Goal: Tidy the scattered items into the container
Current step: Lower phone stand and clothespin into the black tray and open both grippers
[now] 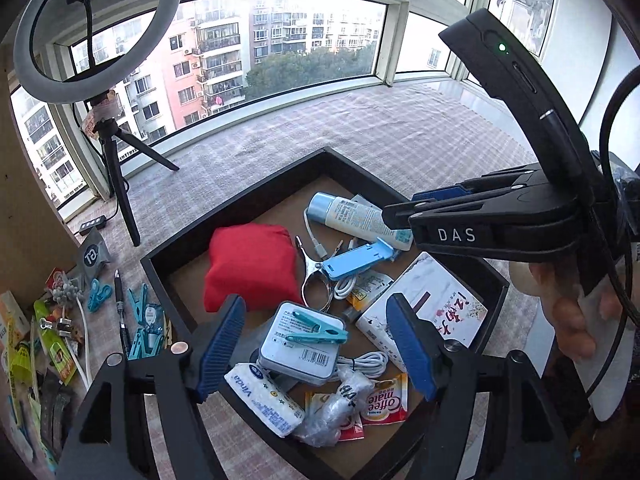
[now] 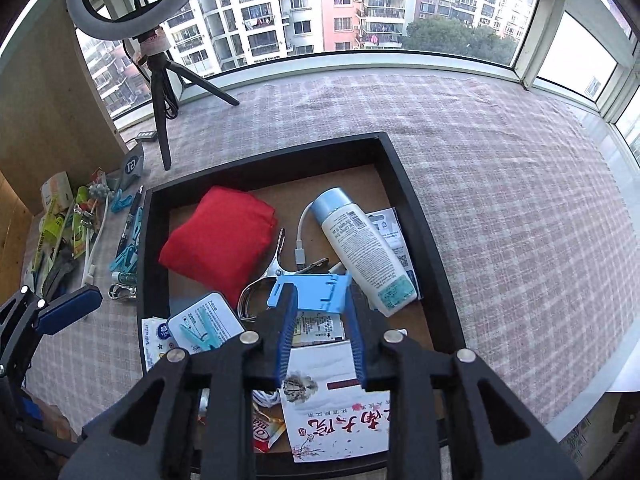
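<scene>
Black-walled tray (image 2: 416, 216) contains a red pouch (image 2: 218, 236), white bottle (image 2: 362, 250), blue phone stand (image 2: 310, 294), white box (image 1: 300, 346) carrying a teal clothespin (image 1: 320, 330), cables, sachets and a booklet (image 2: 336, 408). Left gripper (image 1: 320, 344) jaws spread wide, empty, above the box. Right gripper (image 2: 320, 340) jaws parted alongside the stand, not pinching it. Further items (image 2: 76, 236) lie scattered left of the tray.

"Vinda" tissue pack (image 1: 262, 398); "DAS" gripper (image 1: 456, 235)

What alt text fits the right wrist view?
The right gripper hangs open over a black tray holding a blue phone stand, red pouch and white bottle. More clutter lies left of it.
</scene>
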`<state>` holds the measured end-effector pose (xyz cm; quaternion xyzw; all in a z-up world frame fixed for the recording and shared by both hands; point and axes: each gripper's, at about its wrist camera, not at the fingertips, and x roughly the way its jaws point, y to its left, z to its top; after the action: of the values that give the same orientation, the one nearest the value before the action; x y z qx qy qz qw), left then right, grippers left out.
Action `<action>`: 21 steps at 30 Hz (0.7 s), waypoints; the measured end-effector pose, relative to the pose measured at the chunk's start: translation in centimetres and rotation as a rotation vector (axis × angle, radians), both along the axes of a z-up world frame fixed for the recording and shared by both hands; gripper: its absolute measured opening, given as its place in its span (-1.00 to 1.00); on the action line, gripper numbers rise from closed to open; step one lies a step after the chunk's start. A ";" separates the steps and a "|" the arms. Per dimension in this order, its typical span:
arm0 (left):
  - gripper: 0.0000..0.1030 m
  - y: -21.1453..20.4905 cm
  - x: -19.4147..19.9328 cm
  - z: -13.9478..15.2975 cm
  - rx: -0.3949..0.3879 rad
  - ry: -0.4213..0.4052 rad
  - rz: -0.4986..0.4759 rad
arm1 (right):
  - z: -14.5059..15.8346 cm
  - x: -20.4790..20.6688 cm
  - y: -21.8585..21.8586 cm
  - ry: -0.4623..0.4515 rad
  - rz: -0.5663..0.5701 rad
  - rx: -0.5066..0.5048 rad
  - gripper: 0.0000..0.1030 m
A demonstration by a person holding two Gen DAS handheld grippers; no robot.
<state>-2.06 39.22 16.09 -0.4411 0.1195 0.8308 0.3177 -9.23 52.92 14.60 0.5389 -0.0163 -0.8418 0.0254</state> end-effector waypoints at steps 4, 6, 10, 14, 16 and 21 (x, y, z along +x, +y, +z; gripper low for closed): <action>0.37 -0.6 -0.2 -0.1 -0.001 -0.006 0.014 | 0.1 0.1 -0.2 0.011 0.003 0.008 -0.30; 0.37 -1.0 -0.4 -0.2 0.001 -0.012 0.022 | 0.1 0.1 -0.5 0.011 0.004 0.007 -0.30; 0.37 -2.0 -0.6 -0.4 0.002 -0.022 0.041 | 0.1 0.0 -1.3 0.013 0.020 0.019 -0.30; 0.37 -3.2 -0.8 -0.4 0.010 -0.030 0.071 | 0.1 0.1 -2.2 0.013 0.037 0.021 -0.30; 0.37 -4.0 -0.9 -0.4 0.015 -0.038 0.089 | 0.2 0.2 -2.9 0.014 0.049 0.021 -0.30; 0.37 -6.4 -1.1 -0.1 0.022 -0.035 0.147 | 0.3 0.6 -5.0 0.023 0.086 0.020 -0.30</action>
<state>-3.15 32.80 15.96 -0.4594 0.0721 0.8454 0.2628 -8.58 47.96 14.92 0.5298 0.0158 -0.8461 0.0564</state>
